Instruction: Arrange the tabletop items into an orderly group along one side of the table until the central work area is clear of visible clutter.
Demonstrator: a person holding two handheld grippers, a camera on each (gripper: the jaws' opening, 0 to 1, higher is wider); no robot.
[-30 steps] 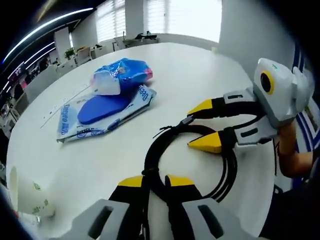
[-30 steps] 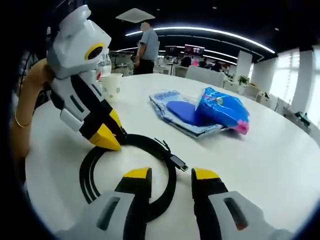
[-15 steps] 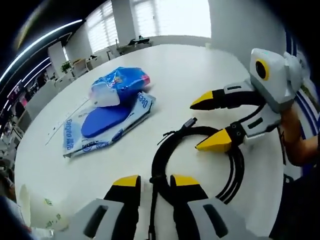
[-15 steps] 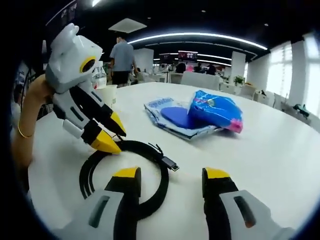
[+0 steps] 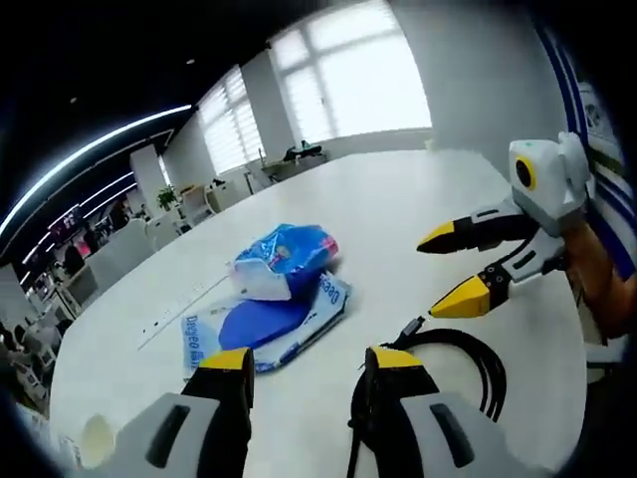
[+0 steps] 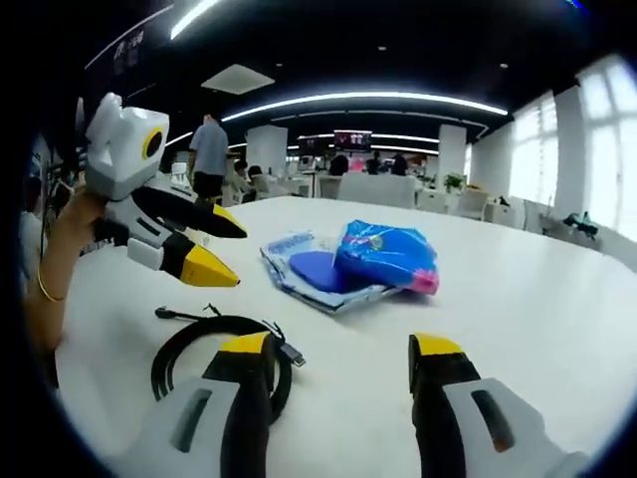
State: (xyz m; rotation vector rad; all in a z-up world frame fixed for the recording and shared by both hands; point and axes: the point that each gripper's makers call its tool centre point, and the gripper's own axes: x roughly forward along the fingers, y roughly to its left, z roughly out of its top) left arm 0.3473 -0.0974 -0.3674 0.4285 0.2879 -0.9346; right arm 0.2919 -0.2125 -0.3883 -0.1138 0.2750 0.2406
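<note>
Both grippers hover above the white counter (image 5: 398, 199), jaws apart, holding nothing: left gripper (image 5: 304, 363), right gripper (image 6: 338, 349). Coiled black cable (image 6: 214, 344) lies flat near the counter edge, just below the jaws, plug end loose. Blue snack bag (image 5: 289, 254) rests on top of flat blue wipes pack (image 5: 264, 329), mid-counter, well apart from the cable. Paper cup (image 5: 95, 438) sits at the near edge. Judged barely under way: items scattered, nothing grouped along one side, centre not cleared

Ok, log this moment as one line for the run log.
left gripper open, empty | right gripper open, empty | coiled black cable on table | blue packets stacked, untouched
</note>
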